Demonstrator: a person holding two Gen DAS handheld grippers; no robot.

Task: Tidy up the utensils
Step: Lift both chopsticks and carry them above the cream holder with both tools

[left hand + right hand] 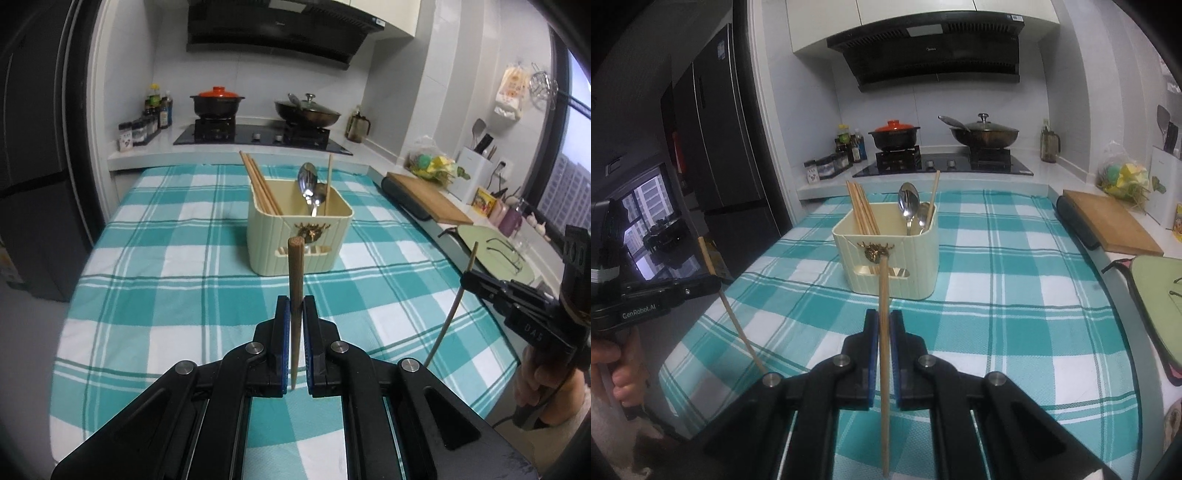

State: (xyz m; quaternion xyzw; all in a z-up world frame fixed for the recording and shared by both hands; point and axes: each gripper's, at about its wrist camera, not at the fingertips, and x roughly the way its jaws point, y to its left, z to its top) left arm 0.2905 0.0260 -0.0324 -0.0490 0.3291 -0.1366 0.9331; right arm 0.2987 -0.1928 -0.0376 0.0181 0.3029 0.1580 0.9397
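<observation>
A cream utensil holder (301,236) stands on the teal checked tablecloth, also in the right wrist view (888,254). It holds several wooden chopsticks (258,186) on its left and two metal spoons (309,186) plus one chopstick on its right. My left gripper (295,308) is shut on a dark wooden chopstick (295,280), held upright in front of the holder. My right gripper (882,325) is shut on a light wooden chopstick (883,332), also upright. The right gripper shows at the right of the left wrist view (466,277), the left gripper at the left of the right wrist view (714,282).
Behind the table is a stove (258,134) with a red-lidded pot (217,101) and a lidded wok (306,110). Spice jars (142,129) stand at the left. A cutting board (432,197), green mat with glasses (495,251) and a white utensil caddy (474,173) line the right counter. A dark fridge (713,140) is left.
</observation>
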